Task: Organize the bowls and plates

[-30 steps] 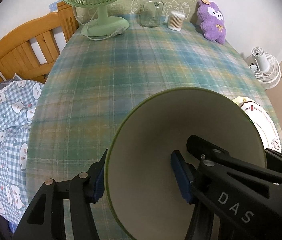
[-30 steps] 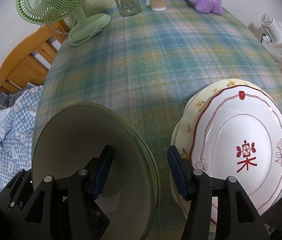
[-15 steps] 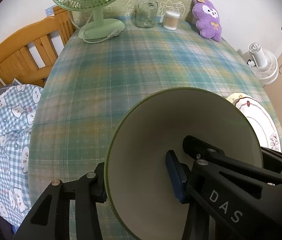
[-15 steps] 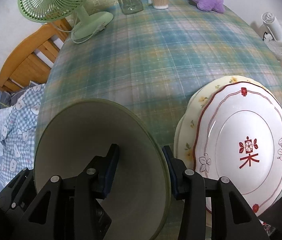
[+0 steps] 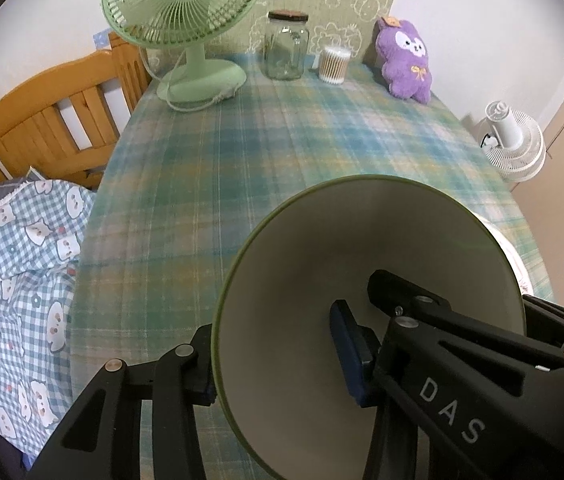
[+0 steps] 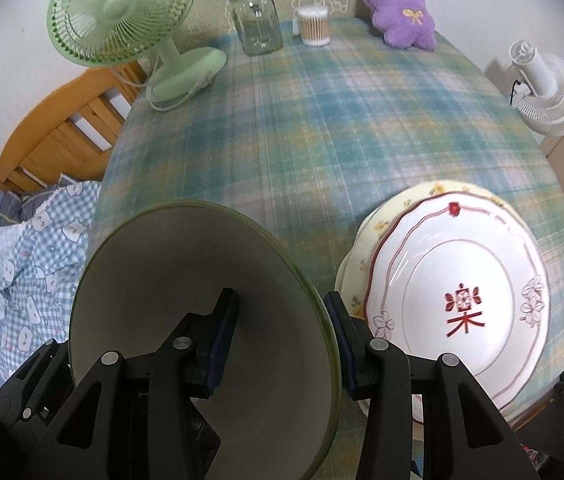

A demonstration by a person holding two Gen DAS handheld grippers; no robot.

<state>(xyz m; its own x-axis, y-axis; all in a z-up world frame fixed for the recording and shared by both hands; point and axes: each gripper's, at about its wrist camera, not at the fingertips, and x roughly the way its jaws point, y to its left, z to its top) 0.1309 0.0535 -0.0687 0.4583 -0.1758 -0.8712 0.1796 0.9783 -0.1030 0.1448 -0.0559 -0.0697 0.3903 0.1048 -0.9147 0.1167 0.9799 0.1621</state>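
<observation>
A green-rimmed cream bowl (image 5: 322, 264) is held up above the plaid table (image 5: 282, 152). My left gripper (image 5: 273, 356) is shut on its left wall, one pad inside and one outside. My right gripper (image 6: 282, 340) is shut on the bowl's (image 6: 185, 288) right wall in the same way. Whether more bowls are nested under it is hidden. To the right lies a stack of plates: a white plate with red trim (image 6: 458, 308) on a cream floral plate (image 6: 366, 240). Only a sliver of the plates (image 5: 516, 256) shows past the bowl in the left wrist view.
At the table's far end stand a green desk fan (image 5: 185, 32), a glass jar (image 5: 285, 50), a cotton-swab tub (image 5: 334, 64) and a purple plush toy (image 5: 406, 60). A wooden bed frame (image 5: 53, 128) and checked bedding (image 5: 9, 280) lie left. A white floor fan (image 6: 546, 88) stands right.
My right gripper has closed onto the bowl's right wall; a second ago it was open beside it. Both grippers and the bowl have risen and tilted, so the far end shows more.
</observation>
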